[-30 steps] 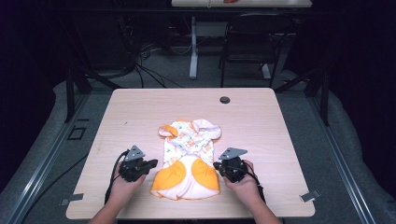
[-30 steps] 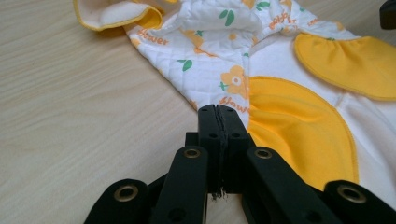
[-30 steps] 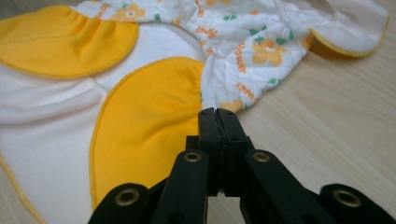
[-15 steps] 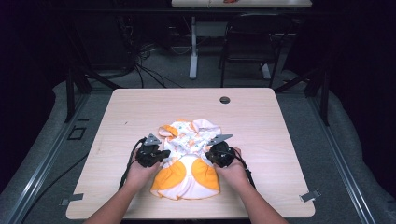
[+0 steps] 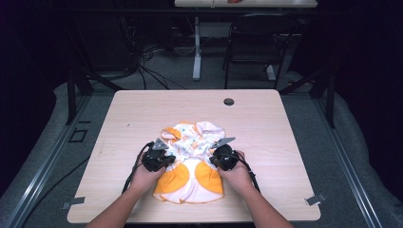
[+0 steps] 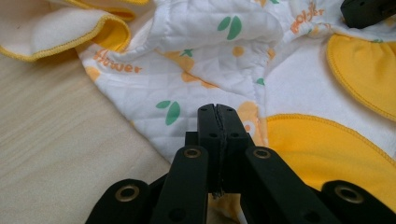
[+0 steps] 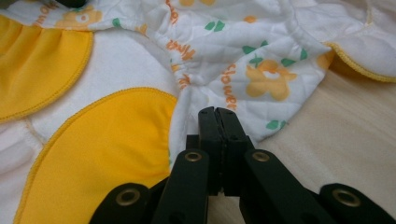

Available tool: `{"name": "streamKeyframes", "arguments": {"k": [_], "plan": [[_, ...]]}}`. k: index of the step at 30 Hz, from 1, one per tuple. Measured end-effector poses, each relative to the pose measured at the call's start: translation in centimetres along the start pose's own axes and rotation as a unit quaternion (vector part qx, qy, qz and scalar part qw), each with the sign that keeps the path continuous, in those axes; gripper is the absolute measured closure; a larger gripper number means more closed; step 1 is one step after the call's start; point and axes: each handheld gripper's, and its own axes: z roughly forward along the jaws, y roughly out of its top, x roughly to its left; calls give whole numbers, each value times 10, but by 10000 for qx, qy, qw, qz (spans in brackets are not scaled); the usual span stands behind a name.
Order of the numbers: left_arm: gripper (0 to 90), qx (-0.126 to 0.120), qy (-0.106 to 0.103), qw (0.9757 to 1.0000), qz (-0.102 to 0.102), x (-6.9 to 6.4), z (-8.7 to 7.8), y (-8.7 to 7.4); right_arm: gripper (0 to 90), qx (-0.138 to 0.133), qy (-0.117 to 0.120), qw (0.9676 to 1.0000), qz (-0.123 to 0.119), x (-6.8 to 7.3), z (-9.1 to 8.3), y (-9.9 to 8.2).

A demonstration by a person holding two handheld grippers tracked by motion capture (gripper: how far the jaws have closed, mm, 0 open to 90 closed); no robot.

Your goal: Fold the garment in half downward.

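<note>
While the baby garment (image 5: 192,159) lies crumpled on the table (image 5: 119,118), the left tongs (image 5: 160,153) and right tongs (image 5: 217,151) flank its middle. Both are clamped shut over the cloth, gripping nothing visible. Since a second ago, both have moved inward from the garment's lower corners.

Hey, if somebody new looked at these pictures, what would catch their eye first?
Most striking is the white quilted baby garment with orange patches and flower print, lying crumpled at the near middle of the light wooden table. Next, the two black grippers, the left gripper and the right gripper, sit at the garment's two sides with their jaws shut, each in a hand.
</note>
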Motion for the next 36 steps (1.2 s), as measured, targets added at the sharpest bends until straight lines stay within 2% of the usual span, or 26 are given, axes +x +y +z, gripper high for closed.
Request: {"name": "streamKeyframes", "arguments": {"k": [5, 14, 17, 23, 25, 27, 36], "plan": [[900, 67, -63, 9999, 77, -3, -4, -2, 900, 77, 45, 9998, -160, 4, -3, -2], [900, 103, -216, 9997, 40, -8, -10, -10, 900, 96, 201, 9995, -220, 11, -8, -9], [900, 115, -236, 9996, 91, -11, -12, -12, 900, 144, 288, 9991, -273, 14, -11, -12], [900, 168, -299, 9993, 157, -16, -17, -16, 900, 214, 327, 9981, -471, 21, -15, -15], [900, 154, -310, 9993, 121, -16, -17, -17, 900, 227, 338, 9979, -498, 21, -15, -15], [900, 187, -332, 9991, 178, -18, -19, -18, 900, 225, 332, 9978, -523, 22, -16, -16], [900, 211, -402, 9988, 196, -20, -22, -21, 900, 246, 367, 9971, -620, 26, -18, -18]]}}
